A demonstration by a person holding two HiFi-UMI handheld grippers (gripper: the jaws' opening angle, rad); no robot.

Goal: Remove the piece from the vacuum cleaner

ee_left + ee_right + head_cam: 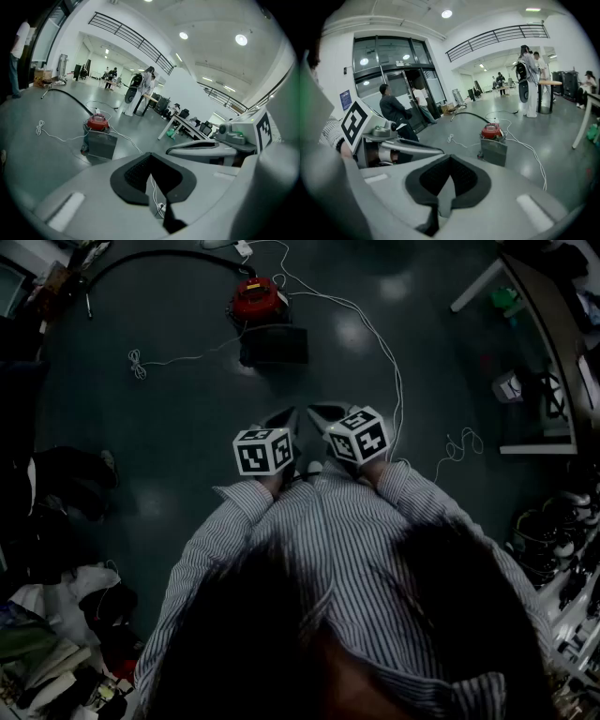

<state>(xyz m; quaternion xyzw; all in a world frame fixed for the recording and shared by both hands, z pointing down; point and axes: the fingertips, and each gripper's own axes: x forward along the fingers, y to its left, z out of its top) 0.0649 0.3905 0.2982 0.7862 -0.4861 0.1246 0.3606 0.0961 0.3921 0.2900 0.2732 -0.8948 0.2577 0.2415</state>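
The vacuum cleaner (258, 301) has a red top and sits on the floor a good step ahead of me, with a dark grey box-shaped part (274, 344) in front of it. It shows in the left gripper view (97, 123) and the right gripper view (491, 131) too. A black hose (150, 257) runs from it to the far left. My left gripper (284, 417) and right gripper (324, 416) are side by side near my chest, far from the vacuum. Both point at it, shut and holding nothing.
A white cable (375, 338) loops across the floor from the vacuum towards my feet. A desk (553, 343) stands at the right, with shoes (548, 540) below it. Bags and clutter (66, 606) lie at the left. People (528, 79) stand far behind the vacuum.
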